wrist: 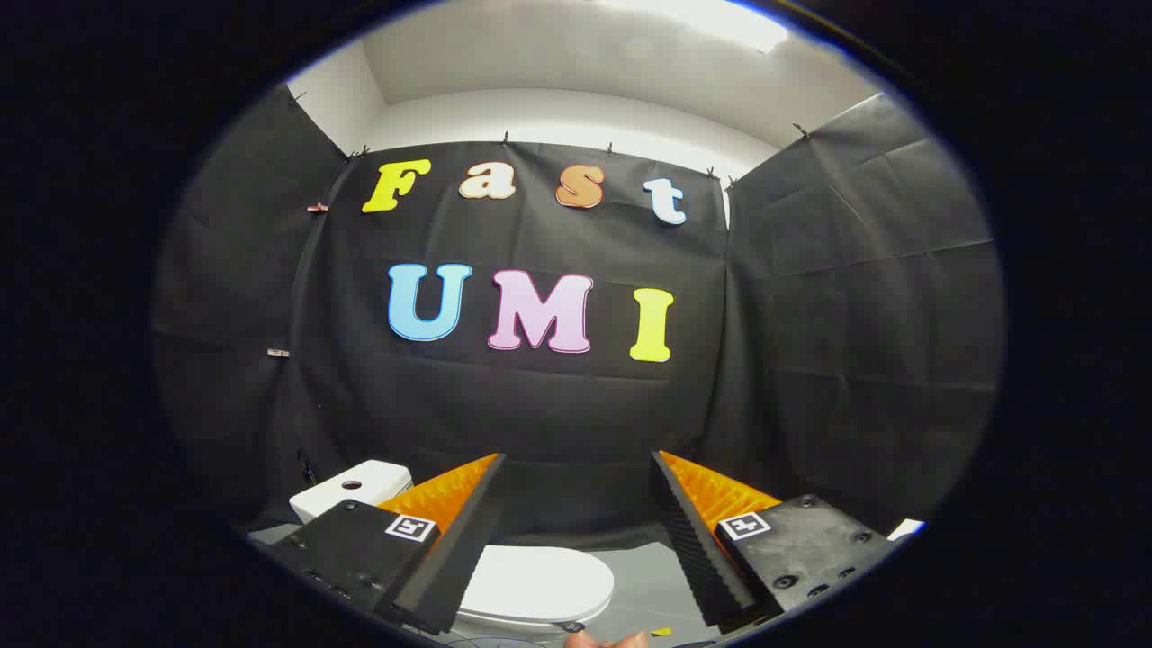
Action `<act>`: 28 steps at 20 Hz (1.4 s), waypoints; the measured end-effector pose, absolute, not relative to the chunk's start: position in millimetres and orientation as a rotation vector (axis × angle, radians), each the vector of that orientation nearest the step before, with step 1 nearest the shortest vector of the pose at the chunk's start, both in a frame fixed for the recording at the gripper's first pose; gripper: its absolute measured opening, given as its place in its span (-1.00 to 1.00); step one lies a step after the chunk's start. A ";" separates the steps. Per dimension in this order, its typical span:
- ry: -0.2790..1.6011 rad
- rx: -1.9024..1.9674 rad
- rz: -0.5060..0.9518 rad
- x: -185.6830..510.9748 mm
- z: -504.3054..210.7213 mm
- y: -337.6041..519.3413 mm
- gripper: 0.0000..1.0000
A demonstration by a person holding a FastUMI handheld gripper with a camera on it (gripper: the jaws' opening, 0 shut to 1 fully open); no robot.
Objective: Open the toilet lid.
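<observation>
The gripper (576,531) is held above the floor (648,585) with its two fingers spread wide and nothing between them; neither finger touches anything. Each finger is a long black wedge with an orange, finely ribbed outer face and a saw-toothed black inner pad; the teeth show most clearly on the right finger (697,540). The left finger (454,549) shows its smooth black edge. Behind each finger sits a flat black mounting block studded with small screws, and each block carries one square black-and-white marker, two markers in all.

One white toilet (531,585) stands on the grey floor, below the fingers and showing in the gap between them, nearer the left finger, whose tip overlaps its left side. Its lid (540,580) is a smooth, glossy, rounded oval, lying flat and closed over the bowl. The toilet's tank (351,490) is a boxy white piece with rounded corners and one round dark button on top; it shows beyond the left mounting block, close to the booth's wall.

The wall (558,405) is matte black cloth, creased in a grid of fold lines, hung in three panels and pinned along the top by small clips. Above it run a plain white wall and ceiling with one bright light strip (711,18). A fingertip of the person's hand (607,640) shows below the toilet. A small white object (907,528) lies beyond the right block; what it is cannot be told.
</observation>
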State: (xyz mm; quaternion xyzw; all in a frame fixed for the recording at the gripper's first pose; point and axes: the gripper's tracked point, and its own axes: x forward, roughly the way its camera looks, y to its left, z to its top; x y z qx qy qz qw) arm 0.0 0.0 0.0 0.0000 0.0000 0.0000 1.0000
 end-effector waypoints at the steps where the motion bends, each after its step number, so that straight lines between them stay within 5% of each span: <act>1: 0.001 -0.001 0.003 -0.5 0.3 0.8 0.96; 21: -0.002 -0.006 0.007 1.4 -1.5 1.9 0.96; 28: -0.032 -0.039 0.002 18.0 -54.3 -1.9 0.97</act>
